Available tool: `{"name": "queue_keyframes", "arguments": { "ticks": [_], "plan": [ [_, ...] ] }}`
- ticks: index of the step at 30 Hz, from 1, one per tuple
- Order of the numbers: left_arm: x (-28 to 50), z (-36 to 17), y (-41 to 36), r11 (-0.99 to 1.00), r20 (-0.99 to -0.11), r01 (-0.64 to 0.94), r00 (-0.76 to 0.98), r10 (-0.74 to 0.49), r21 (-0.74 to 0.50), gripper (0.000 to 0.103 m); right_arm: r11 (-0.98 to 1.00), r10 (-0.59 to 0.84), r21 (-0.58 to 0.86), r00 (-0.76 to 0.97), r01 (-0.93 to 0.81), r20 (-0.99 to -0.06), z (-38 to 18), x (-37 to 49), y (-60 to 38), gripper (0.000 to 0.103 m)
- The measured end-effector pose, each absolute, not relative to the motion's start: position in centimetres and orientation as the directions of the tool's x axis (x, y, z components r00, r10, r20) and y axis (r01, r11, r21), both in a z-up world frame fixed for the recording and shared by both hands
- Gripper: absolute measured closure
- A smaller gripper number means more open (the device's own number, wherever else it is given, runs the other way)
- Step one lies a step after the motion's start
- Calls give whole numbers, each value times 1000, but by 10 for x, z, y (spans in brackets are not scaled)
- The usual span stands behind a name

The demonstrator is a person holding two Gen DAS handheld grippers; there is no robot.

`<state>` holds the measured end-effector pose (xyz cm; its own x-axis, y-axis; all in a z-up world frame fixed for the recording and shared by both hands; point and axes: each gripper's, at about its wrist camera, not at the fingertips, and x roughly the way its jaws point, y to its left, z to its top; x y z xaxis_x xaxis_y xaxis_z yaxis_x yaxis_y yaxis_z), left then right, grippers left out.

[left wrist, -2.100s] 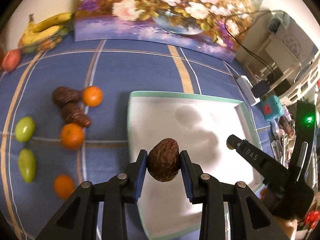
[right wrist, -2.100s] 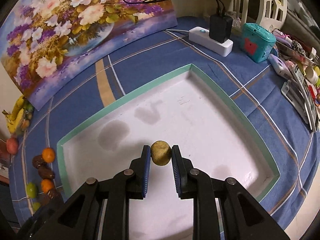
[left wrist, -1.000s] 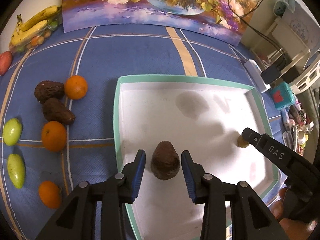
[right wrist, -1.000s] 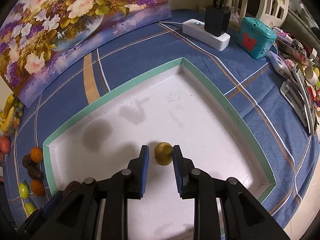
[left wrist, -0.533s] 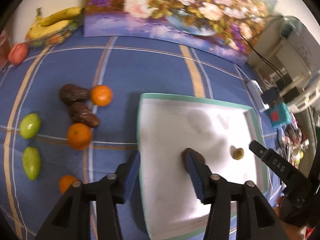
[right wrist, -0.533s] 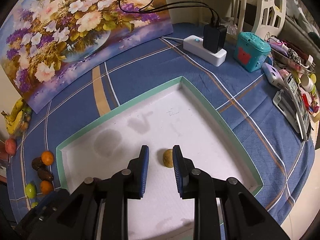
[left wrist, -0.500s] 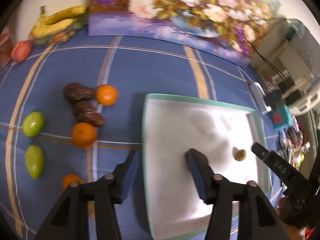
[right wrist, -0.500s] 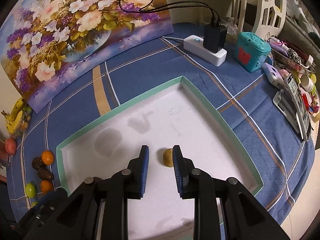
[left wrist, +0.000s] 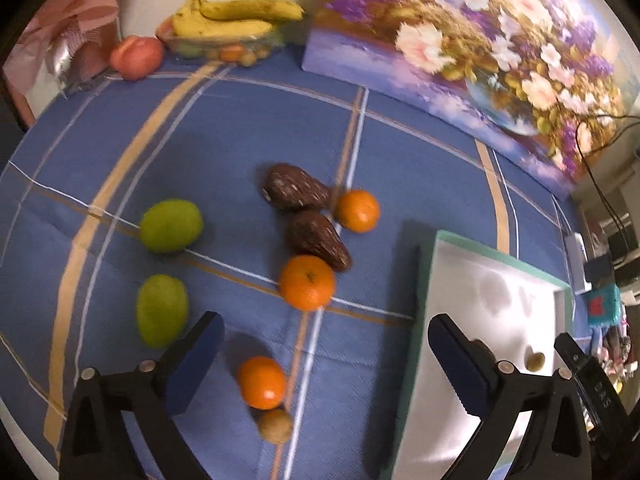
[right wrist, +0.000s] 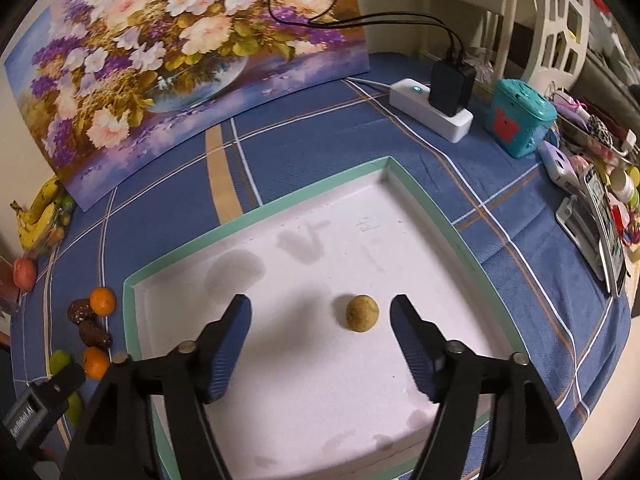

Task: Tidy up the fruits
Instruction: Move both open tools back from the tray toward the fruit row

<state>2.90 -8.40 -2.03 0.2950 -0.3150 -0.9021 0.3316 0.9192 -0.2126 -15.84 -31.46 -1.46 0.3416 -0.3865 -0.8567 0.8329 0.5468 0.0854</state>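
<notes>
My left gripper (left wrist: 324, 344) is open and empty above the blue cloth, left of the white tray (left wrist: 424, 280). Below it lie three oranges (left wrist: 307, 282), two brown avocados (left wrist: 316, 235), two green fruits (left wrist: 171, 225) and a small brown kiwi (left wrist: 275, 425). My right gripper (right wrist: 320, 316) is open and empty over the tray (right wrist: 256, 216). A small yellow-brown fruit (right wrist: 362, 313) lies in the tray between its fingers, and also shows in the left wrist view (left wrist: 535, 360). The avocado set in the tray is hidden from both views.
A flower painting (right wrist: 180, 40) leans at the back. Bananas (left wrist: 236, 20) and a peach (left wrist: 137, 57) sit at the far left. A power strip with charger (right wrist: 432, 108), a teal box (right wrist: 520, 120) and clutter lie to the right.
My left gripper let go of the avocado in the tray, opened wide and swung left over the loose fruit. My right gripper released the small yellow-brown fruit and opened wide.
</notes>
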Motion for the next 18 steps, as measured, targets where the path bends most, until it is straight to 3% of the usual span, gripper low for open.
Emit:
{"name": "queue_keyframes", "arguments": {
  "ticks": [3, 9, 13, 18],
  "plan": [
    [30, -15, -80, 918, -884, 334, 332, -329, -216, 0, 560, -392, 84, 353, 824, -850, -15, -156, -313, 11],
    [31, -3, -74, 903, -829, 342, 401, -389, -259, 0, 593, -429, 81, 399, 801, -810, -11, -150, -304, 11],
    [37, -2, -76, 871, -814, 360, 357, -458, -333, 0, 609, -438, 97, 435, 788, -787, -7, -148, -299, 11],
    [38, -1, -77, 877, -836, 369, 335, -434, -307, 0, 609, -432, 118, 452, 785, -780, -7, -146, -298, 11]
  ]
}}
